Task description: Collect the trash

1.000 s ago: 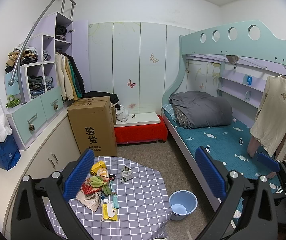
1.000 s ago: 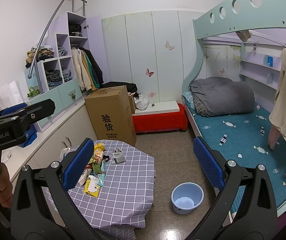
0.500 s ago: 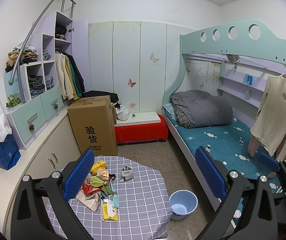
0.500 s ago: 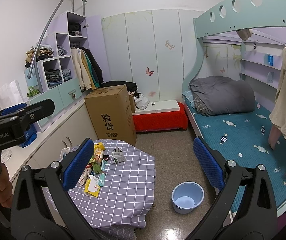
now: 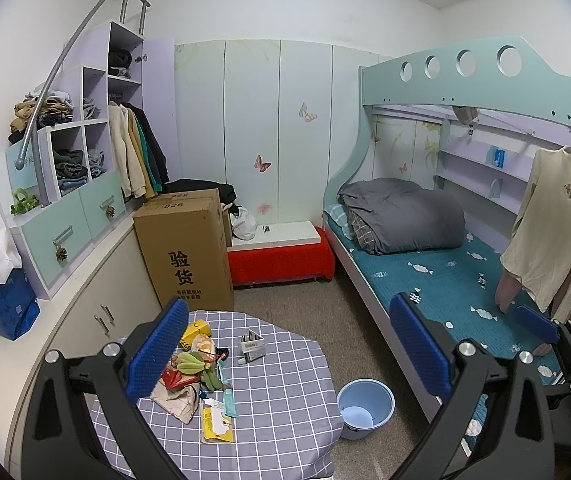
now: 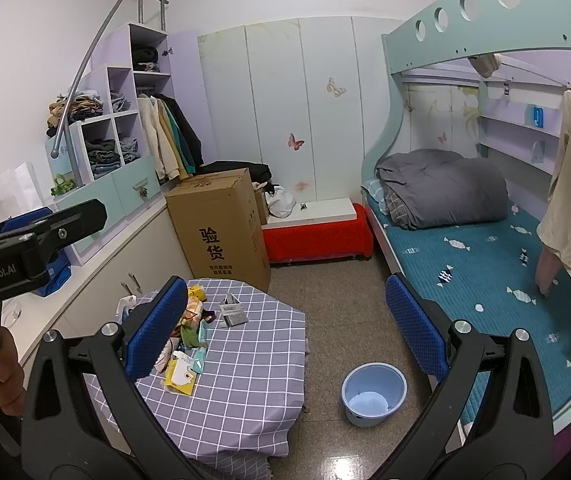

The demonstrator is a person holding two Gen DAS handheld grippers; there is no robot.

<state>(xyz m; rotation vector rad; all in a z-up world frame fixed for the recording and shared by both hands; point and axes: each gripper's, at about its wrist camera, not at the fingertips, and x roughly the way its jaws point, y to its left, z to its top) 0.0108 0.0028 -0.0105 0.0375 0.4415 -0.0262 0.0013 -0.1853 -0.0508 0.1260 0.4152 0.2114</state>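
A pile of trash (image 5: 195, 376) lies on the left part of a low table with a grey checked cloth (image 5: 277, 408): yellow packets, a green wrapper, crumpled brown paper, a small grey box (image 5: 252, 347). It also shows in the right wrist view (image 6: 185, 344). A light blue bucket (image 5: 365, 407) stands on the floor right of the table, also in the right wrist view (image 6: 373, 393). My left gripper (image 5: 289, 352) is open and empty, high above the table. My right gripper (image 6: 285, 328) is open and empty too.
A tall cardboard box (image 5: 187, 248) stands behind the table. A red bench (image 5: 281, 260) sits by the far wall. A bunk bed (image 5: 445, 280) fills the right side. Cabinets and shelves (image 5: 65, 216) line the left wall. The left gripper's body (image 6: 25, 248) shows at left in the right wrist view.
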